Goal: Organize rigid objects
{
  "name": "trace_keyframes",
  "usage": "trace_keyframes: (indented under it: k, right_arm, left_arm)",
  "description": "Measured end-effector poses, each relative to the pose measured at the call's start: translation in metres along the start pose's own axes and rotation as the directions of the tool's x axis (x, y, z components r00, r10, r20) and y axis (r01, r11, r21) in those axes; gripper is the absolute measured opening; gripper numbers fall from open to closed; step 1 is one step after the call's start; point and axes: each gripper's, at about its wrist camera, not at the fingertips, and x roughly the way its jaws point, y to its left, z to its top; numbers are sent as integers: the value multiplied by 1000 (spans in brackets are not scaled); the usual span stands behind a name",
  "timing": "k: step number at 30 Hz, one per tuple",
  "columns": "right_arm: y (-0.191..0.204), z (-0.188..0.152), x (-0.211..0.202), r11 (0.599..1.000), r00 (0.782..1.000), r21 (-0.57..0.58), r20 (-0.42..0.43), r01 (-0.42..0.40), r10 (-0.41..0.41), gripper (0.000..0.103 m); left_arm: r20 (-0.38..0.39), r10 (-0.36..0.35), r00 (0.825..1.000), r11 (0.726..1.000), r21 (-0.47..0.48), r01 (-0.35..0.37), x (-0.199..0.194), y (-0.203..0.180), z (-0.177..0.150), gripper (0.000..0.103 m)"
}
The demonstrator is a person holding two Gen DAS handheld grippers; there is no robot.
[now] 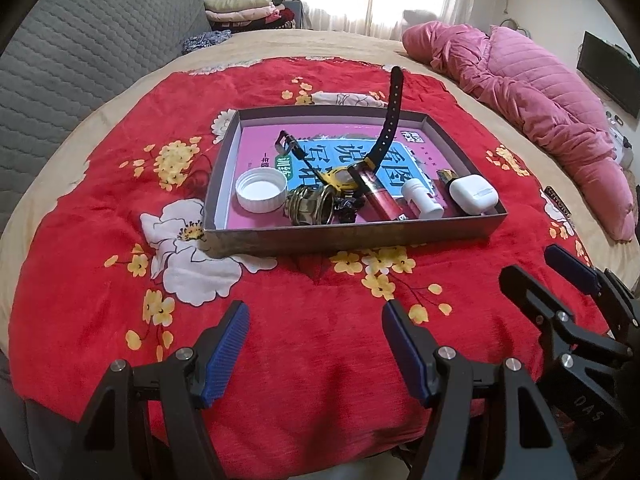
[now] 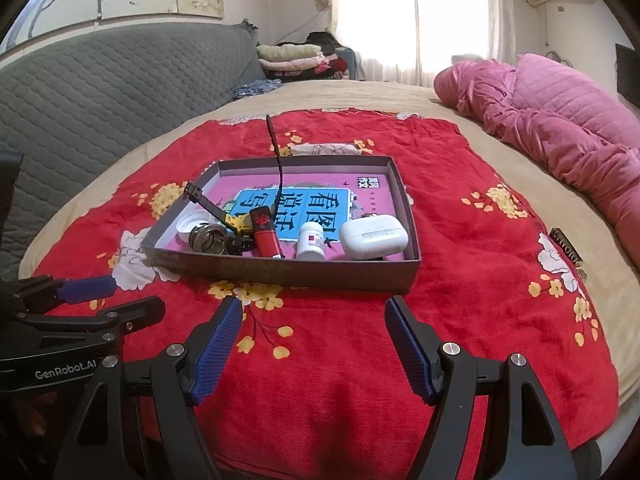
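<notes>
A grey shallow box [image 1: 352, 236] [image 2: 280, 272] lies on a red flowered cloth. In it lie a white cap [image 1: 261, 191], a brass round piece [image 1: 308, 208], a yellow watch with black strap [image 1: 344, 180] [image 2: 240, 222], a red lighter [image 1: 382, 200] [image 2: 266, 236], a small white bottle [image 1: 422, 199] [image 2: 312, 242] and a white earbud case [image 1: 474, 194] [image 2: 374, 236]. My left gripper [image 1: 316, 344] is open and empty, in front of the box. My right gripper [image 2: 314, 344] is open and empty beside it, and also shows in the left wrist view [image 1: 560, 280].
The red cloth [image 1: 100, 216] covers a beige bed. A pink quilt [image 1: 540, 112] [image 2: 560, 128] lies at the right. A grey quilted headboard [image 2: 100, 88] stands at the left. Folded clothes [image 1: 248, 8] are stacked at the back. A small dark patterned object [image 2: 566, 252] lies on the cloth's right edge.
</notes>
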Motion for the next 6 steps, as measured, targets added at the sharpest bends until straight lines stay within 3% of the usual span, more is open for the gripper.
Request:
trace_keyframes:
  k: [6]
  right_arm:
    - [-4, 1, 2, 1000, 1000, 14, -1, -4, 4, 75]
  left_arm:
    - [-4, 1, 1000, 1000, -19, -1, 4, 8, 0, 68]
